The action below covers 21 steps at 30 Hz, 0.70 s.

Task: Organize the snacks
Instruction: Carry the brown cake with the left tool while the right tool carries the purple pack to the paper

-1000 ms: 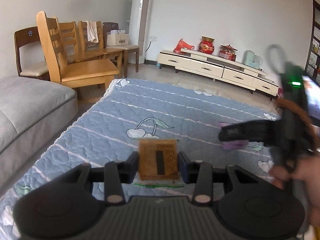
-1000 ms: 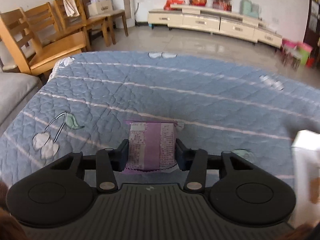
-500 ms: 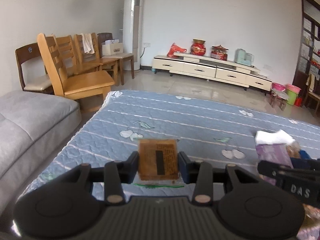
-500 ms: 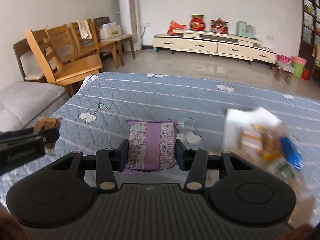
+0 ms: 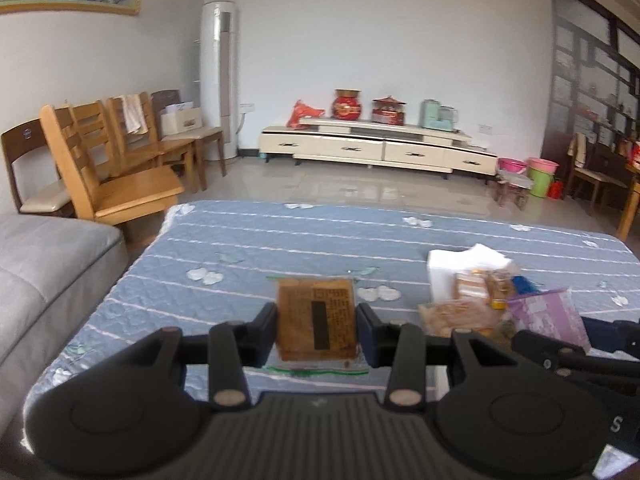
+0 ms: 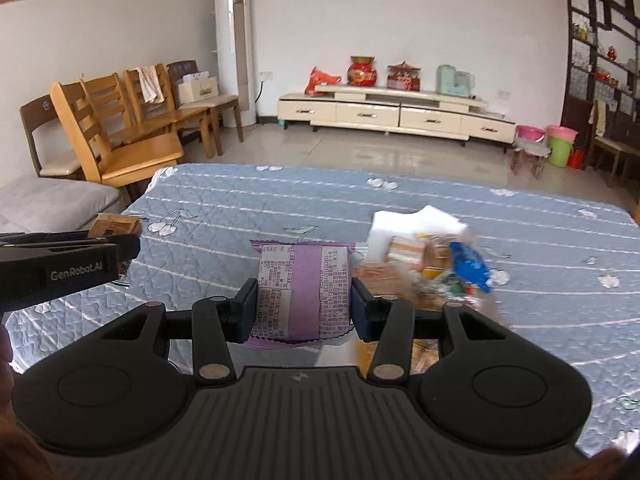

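Note:
My left gripper point(image 5: 317, 332) is shut on a brown snack packet point(image 5: 316, 318), held above the blue quilted table point(image 5: 280, 240). My right gripper point(image 6: 304, 306) is shut on a purple snack packet point(image 6: 304, 284), also held above the table. A white box point(image 6: 404, 224) with several mixed snacks point(image 6: 440, 260) in and around it stands to the right of both grippers; it also shows in the left wrist view point(image 5: 452, 264). The left gripper shows at the left edge of the right wrist view point(image 6: 124, 246), and the purple packet shows at the right of the left wrist view point(image 5: 548, 316).
A grey sofa point(image 5: 44, 272) borders the table on the left. Wooden chairs point(image 5: 112, 172) stand beyond the table's far left corner. A cream TV cabinet point(image 5: 380, 152) runs along the far wall, with coloured buckets point(image 5: 536, 172) to its right.
Both grippers have pulled back and lifted with their packets still held. The view has widened, and the white box of snacks has come into view on the right.

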Motion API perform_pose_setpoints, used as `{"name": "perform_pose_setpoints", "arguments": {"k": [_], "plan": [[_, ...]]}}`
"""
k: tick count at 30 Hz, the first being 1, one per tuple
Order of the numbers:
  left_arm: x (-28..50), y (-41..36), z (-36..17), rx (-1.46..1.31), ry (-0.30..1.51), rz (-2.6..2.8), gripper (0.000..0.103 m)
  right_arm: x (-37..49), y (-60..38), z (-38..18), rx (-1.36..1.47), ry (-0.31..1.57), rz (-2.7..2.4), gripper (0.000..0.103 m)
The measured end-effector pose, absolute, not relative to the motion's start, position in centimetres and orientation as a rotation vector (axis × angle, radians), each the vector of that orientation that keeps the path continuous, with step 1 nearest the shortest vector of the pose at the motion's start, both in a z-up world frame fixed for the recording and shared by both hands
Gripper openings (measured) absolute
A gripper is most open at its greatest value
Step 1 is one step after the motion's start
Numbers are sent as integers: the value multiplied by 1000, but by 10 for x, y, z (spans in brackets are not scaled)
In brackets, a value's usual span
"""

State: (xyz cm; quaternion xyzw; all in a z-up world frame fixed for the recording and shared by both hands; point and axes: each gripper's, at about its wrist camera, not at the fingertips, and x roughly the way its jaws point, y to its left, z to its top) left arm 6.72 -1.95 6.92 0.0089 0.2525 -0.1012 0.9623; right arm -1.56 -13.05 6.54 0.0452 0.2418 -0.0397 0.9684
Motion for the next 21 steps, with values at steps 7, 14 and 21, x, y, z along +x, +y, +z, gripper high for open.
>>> {"name": "perform_pose_setpoints", "arguments": {"k": [7,14,21], "plan": [[56,-51,68,30,517,-285,41,-41,-159,61,111,466,-141,58],[56,-77,63,44,525,-341,41,-56,-198,59,144,440,-243,58],[58,-95,57,65,536,-384,41,-53,-225,48,180,435,-291,58]]}}
